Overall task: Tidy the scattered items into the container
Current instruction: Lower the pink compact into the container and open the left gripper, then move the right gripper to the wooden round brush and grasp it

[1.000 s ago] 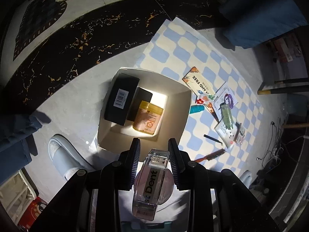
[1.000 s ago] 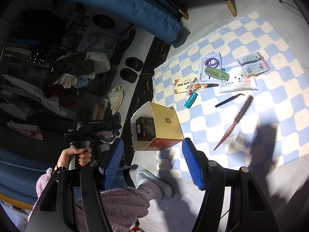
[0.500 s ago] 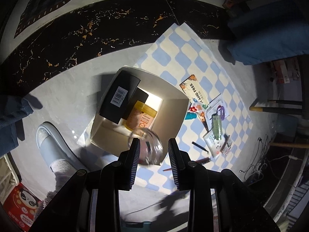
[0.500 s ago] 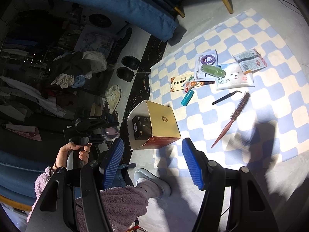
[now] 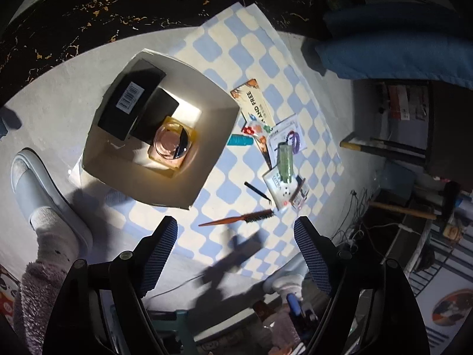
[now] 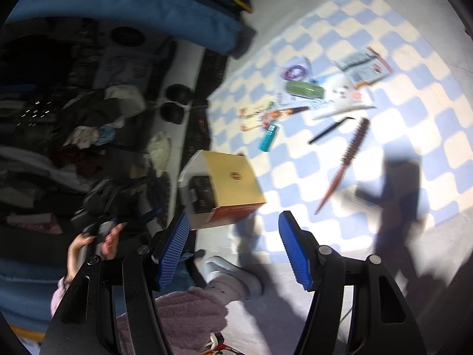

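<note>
- Cardboard box (image 5: pixel 207 159), straddling the checkered mat's (image 5: pixel 254 41) edge, holds a black carton (image 5: pixel 130 103), yellow pack (image 5: pixel 189 133), clear round case (image 5: pixel 170 145).
- Hairbrush (image 5: pixel 236 219), tweezers (image 5: pixel 257 192), teal tube (image 5: pixel 239 140) lie on the mat beside the box.
- Left tool (image 5: pixel 235 254): jaws opening, nothing between.
- Right tool (image 6: pixel 233 248): released, empty.

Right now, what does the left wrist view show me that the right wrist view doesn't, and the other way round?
Only the left wrist view looks down into the open box: a clear round container lies on a yellow item beside two black boxes. The left gripper is opening with nothing between its fingers.

Only the right wrist view shows the box's yellow outer side, a hand on the other gripper's handle, and the open, empty right gripper.

Both show the checked mat, hairbrush, teal tube and green bottle.
</note>
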